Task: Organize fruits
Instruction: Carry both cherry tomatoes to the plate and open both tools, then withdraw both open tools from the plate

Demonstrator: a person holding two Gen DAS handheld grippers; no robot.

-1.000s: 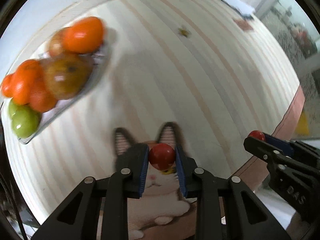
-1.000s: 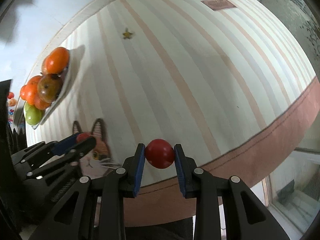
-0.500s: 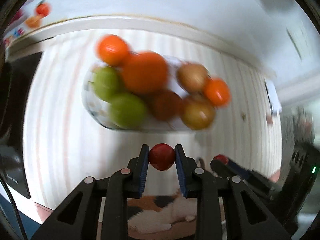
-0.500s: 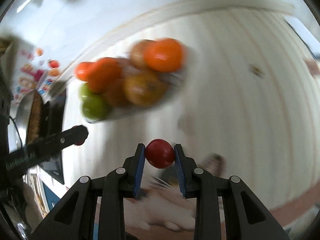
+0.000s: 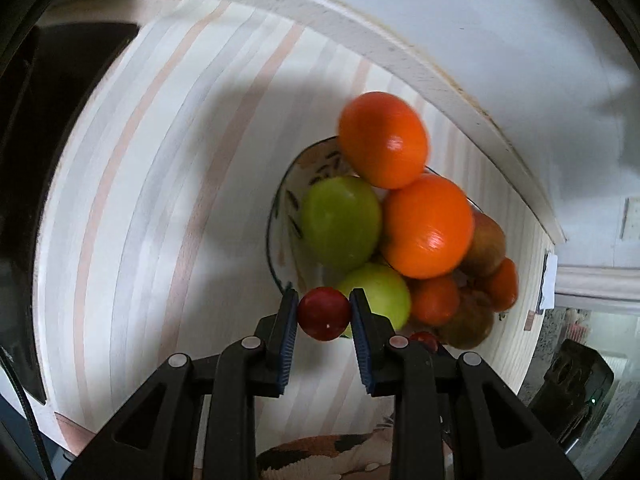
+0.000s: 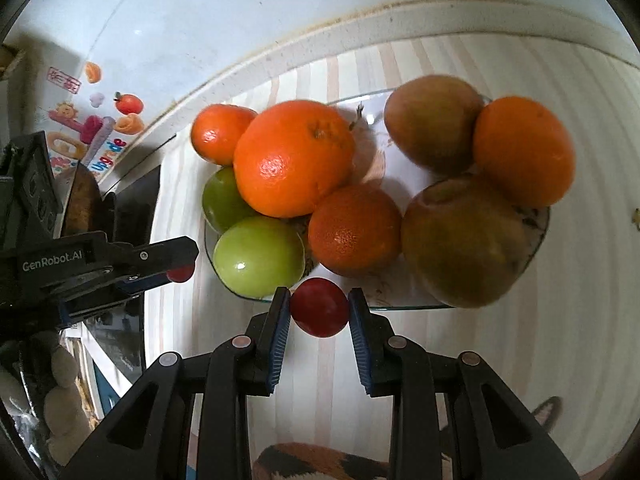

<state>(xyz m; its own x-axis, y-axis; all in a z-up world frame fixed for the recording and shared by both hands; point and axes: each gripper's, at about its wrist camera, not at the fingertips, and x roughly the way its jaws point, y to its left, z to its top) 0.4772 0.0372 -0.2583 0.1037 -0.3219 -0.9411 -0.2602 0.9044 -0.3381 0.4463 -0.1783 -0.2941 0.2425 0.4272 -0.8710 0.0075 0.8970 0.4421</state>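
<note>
**Two red fruits held at the plate's edge**

We grip one small red fruit (image 5: 324, 314) in our left gripper (image 5: 324, 320) and another red fruit (image 6: 319, 306) in our right gripper (image 6: 319, 312), fingers pressed on both sides of each. Both hover at the rim of the glass plate (image 6: 400, 304) heaped with oranges (image 6: 294, 158) and green apples (image 6: 258, 255) on the striped tabletop (image 6: 560, 320). "GenRobot.AI" (image 6: 52, 256) reads on the left gripper's side.

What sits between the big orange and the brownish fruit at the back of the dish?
Nothing: bare glass dish shows between the big orange and the brownish fruit, in the right wrist view.
</note>
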